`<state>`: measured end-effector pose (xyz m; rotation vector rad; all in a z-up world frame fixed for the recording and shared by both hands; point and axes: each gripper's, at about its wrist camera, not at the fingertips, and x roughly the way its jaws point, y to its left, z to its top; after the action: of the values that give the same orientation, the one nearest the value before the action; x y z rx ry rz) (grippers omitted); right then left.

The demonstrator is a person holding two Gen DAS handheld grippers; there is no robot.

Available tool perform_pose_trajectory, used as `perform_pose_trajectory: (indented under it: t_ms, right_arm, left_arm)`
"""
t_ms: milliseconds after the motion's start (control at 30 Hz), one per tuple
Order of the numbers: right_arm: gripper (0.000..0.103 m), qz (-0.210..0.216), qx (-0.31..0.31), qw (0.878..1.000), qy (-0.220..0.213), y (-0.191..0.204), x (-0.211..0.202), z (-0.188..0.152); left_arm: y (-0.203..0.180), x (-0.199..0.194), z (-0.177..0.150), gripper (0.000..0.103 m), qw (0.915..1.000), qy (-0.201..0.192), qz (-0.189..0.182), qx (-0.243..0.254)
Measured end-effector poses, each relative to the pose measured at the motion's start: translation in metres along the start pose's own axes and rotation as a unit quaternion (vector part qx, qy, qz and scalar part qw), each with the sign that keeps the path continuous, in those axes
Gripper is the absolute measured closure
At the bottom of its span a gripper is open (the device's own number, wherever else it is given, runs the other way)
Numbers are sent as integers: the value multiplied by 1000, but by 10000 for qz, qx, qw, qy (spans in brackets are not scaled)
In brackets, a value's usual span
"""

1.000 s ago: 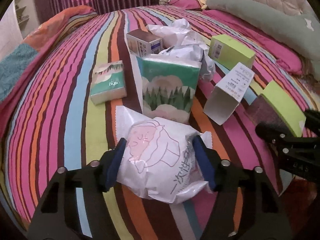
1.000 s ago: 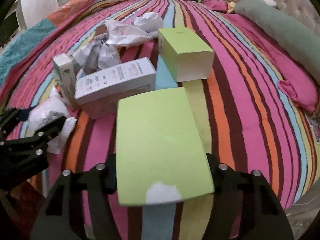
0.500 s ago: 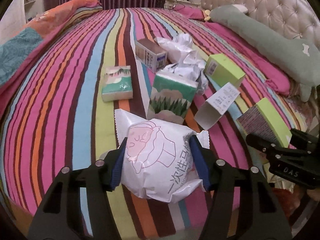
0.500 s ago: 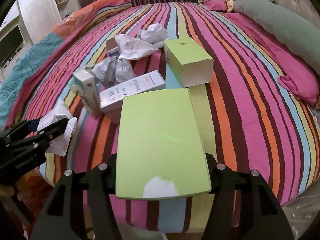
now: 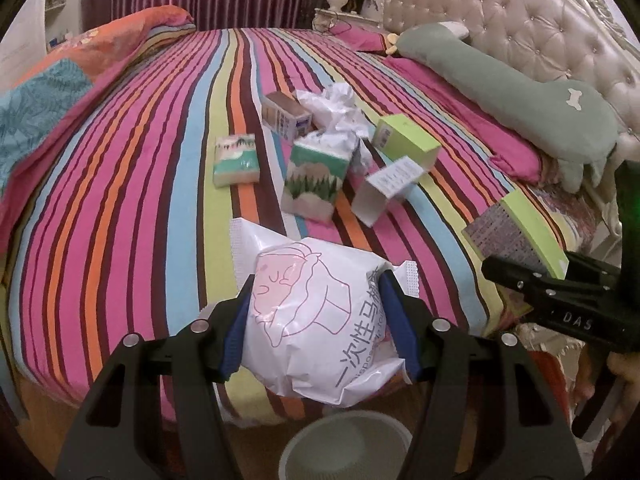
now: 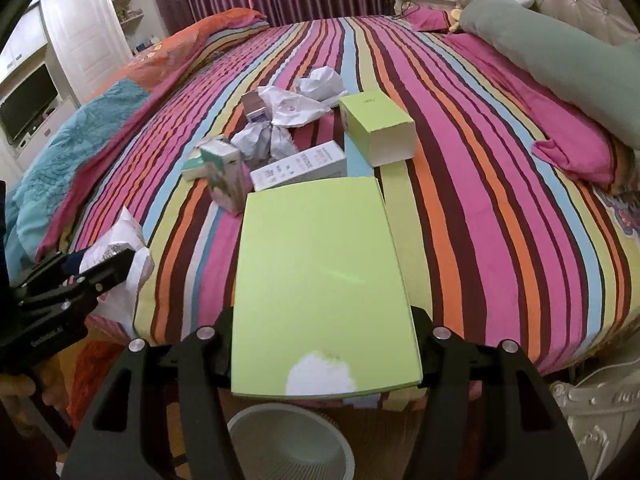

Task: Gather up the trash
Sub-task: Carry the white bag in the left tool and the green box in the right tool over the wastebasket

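The white plastic packet printed with a pink cartoon figure (image 5: 316,320) is clamped between the blue pads of the left gripper (image 5: 320,320), which presses on both its sides so that the soft wrapper bulges out in front – a side grip that seems to suit such a puffy thing. It hangs past the foot edge of the bed, just above the pale round waste bin (image 5: 346,444) on the floor, whose rim shows at the bottom of both wrist views. The flat lime-green cardboard box (image 6: 324,284) sits in the right gripper (image 6: 324,344), the jaws closed on its two long edges and its broad face up; it too is over the bin, so I judge that both pieces are about to be dropped in. What is inside the bin I cannot tell – only a grey, ribbed inner wall shows. More trash waits on the striped bed cover (image 5: 140,200): a green tissue pack standing upright (image 5: 316,176), a second tissue pack lying flat (image 5: 236,160), a smaller lime-green box (image 6: 378,128), an open white carton (image 5: 388,188), crumpled white paper (image 5: 336,108) and a small brown-and-white box (image 5: 286,116). A long grey-green pillow (image 5: 500,88) lies along the tufted headboard (image 5: 520,20).
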<state>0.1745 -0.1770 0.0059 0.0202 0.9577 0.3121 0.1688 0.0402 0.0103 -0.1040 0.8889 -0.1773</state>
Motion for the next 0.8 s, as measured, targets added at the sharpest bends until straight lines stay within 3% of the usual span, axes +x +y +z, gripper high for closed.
perform_pose_trajectory:
  t_ms: [500,800]
  right_arm:
    - [47,61,66,9989,468,7,-15,-73]
    - [47,213,512,9936,984,4,-6,-121]
  left_arm:
    - [-18,-32,-84,44,9983,449,-195,310]
    - [-16,-13,-137,44,9907,1294,-412,-9]
